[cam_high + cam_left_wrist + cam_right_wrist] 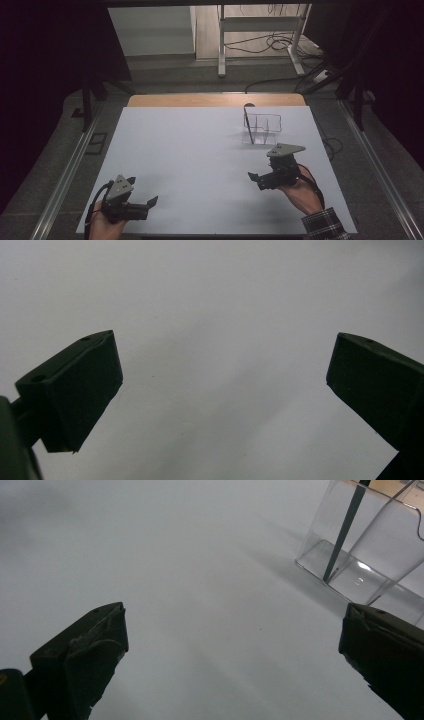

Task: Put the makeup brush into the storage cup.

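Clear plastic makes up the small divided organiser box (263, 127) that stands on the white rectangular worktop (190, 160), in the upper right part of the high view. A slim dark pen (248, 126) leans inside its left compartment, tilted, with its top above the rim. No label or writing can be read on the box, the pen or either set of tongs.

The right tongs (254, 177) sit at the right of centre in the high view, held in a hand (298, 192) that comes up from the lower right edge with a checked sleeve (325, 225) behind it. They point left across the worktop, near the box but apart from it. In the right gripper view the jaws stand spread wide with nothing between them, and the box (370, 550) with the pen (345, 530) appears in the upper right corner.

The left tongs (150, 202) are at the lower left of the high view, held low over the worktop and pointing right, well apart from the box. In the left gripper view the jaws are spread over bare white worktop (220, 315).
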{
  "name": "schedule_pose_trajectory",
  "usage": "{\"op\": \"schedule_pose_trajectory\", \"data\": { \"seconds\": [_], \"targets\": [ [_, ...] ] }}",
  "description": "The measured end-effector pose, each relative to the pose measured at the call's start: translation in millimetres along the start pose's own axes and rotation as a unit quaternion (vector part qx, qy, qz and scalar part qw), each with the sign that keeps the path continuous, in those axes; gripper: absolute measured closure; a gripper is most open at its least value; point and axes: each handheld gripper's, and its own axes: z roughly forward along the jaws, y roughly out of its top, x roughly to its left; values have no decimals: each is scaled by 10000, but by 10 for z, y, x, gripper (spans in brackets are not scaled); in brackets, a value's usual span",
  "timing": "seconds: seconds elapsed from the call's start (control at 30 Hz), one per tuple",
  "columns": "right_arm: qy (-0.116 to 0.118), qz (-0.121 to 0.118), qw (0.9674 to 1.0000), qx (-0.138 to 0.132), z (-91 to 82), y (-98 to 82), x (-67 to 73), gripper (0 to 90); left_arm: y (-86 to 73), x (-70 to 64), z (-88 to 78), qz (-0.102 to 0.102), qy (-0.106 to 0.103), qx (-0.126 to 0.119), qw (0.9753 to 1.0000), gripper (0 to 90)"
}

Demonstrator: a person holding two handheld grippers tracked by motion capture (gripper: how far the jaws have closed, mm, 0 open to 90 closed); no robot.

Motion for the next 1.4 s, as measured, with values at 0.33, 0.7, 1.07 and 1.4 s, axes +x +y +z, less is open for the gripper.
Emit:
{"op": "schedule_pose_trajectory", "data": {
  "seconds": [0.33, 0.7, 1.07, 1.4],
  "targets": [
    [-37, -11, 10000, -13, -76, -47, 60, 0, 0, 1, 0, -5, -2, -5, 10000, 17],
    [-53, -27, 10000, -26, -149, -102, 113, 0, -1, 0, 1, -5, -3, -1, 10000, 17],
    [-64, 16, 9999, -98, -223, -156, 158, 0, -1, 0, 2, -7, -12, -1, 10000, 17],
    [-65, 52, 9999, -148, -304, -212, 182, 0, -1, 1, 3, -10, -19, -5, 10000, 17]
  ]
}}
